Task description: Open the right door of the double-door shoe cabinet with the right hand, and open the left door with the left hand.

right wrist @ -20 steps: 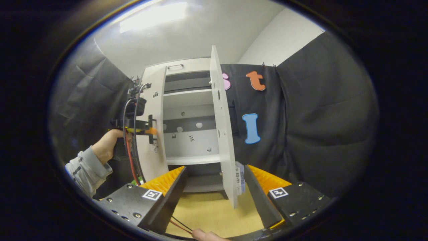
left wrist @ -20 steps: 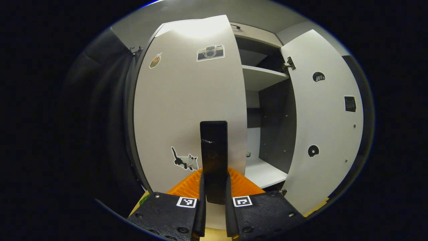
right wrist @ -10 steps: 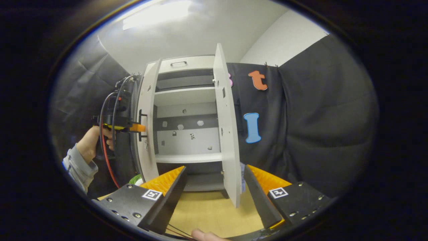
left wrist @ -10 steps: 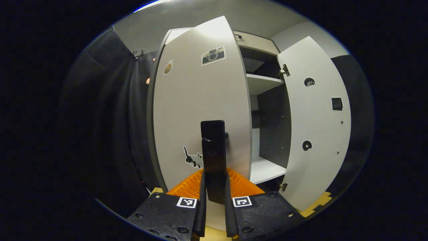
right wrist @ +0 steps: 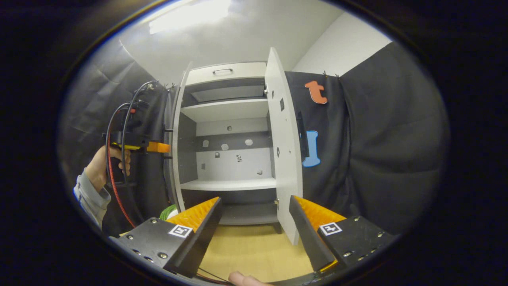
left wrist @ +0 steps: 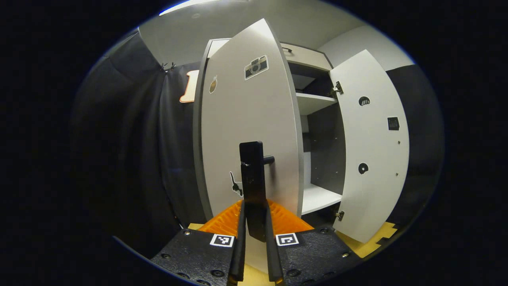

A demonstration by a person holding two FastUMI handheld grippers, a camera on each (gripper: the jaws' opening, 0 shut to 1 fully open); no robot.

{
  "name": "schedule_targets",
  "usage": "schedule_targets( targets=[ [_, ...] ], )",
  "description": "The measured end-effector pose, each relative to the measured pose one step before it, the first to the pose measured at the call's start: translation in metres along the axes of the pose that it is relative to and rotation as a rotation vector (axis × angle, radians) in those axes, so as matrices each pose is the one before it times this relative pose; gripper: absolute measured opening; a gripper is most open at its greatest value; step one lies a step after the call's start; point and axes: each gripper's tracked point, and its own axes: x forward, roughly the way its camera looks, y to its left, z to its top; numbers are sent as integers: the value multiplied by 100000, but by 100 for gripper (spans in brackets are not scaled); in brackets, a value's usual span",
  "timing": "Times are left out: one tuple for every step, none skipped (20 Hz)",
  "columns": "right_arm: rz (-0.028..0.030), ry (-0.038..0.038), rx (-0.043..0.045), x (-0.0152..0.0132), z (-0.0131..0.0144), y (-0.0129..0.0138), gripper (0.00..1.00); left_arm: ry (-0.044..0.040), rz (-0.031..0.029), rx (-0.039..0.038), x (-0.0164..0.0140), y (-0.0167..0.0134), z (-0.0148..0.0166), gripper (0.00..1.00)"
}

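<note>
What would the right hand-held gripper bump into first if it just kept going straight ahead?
Probably nothing near: the right hand-held gripper, open and empty, points into the open shoe cabinet, toward the lower shelf and back panel. The open right door stands just right of that line; depth is unclear.

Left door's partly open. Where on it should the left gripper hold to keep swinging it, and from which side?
Hold the upright bar handle near the left door's free edge, coming straight at the door's front. The bar stands off the face on a short post, so the fingers can close on its two sides. The left gripper looks shut on it there; the hold seems sound.
</note>
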Motion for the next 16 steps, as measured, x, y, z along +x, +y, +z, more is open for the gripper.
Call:
schedule_targets(
  targets=[
    [220,199,35,-11,-58,185,100,-123,148,-682,-124,219,15,20],
    [72,163,55,84,-91,88,100,202,83,-950,-55,192,-75,21],
    [158,-26,130,114,-53,115,100,-179,251,-563,-226,103,-9,21],
    [39,92,177,164,-11,24,100,-96,655,490,-175,281,20,20],
    [-37,192,104,115,-147,-2,100,-243,670,410,-100,258,-12,20],
    [-37,212,0,135,-85,39,100,-318,1057,470,-126,358,93,18],
    [-207,192,220,96,-66,-3,100,-284,1436,460,-106,536,15,18],
    [-59,97,245,-28,-33,35,100,112,1341,243,-163,479,-22,17],
    [50,182,264,43,-120,94,100,-250,1300,-251,-138,410,86,14],
    [200,90,217,123,-35,125,100,316,1582,-95,-69,487,-97,13],
    [144,23,281,124,-77,142,100,73,1645,-238,-89,361,-39,10],
    [192,49,276,94,-49,275,100,325,1490,-390,44,240,-51,9],
    [467,200,46,28,-70,371,100,-27,1401,-392,-88,277,-4,6],
    [578,234,-302,0,-101,384,100,-272,883,569,-80,495,-4,6],
    [494,214,-544,80,-165,352,100,-391,757,116,-268,1276,70,4],
    [451,187,-677,52,-123,392,100,-302,594,-1090,-188,1035,154,3]
  ],
)
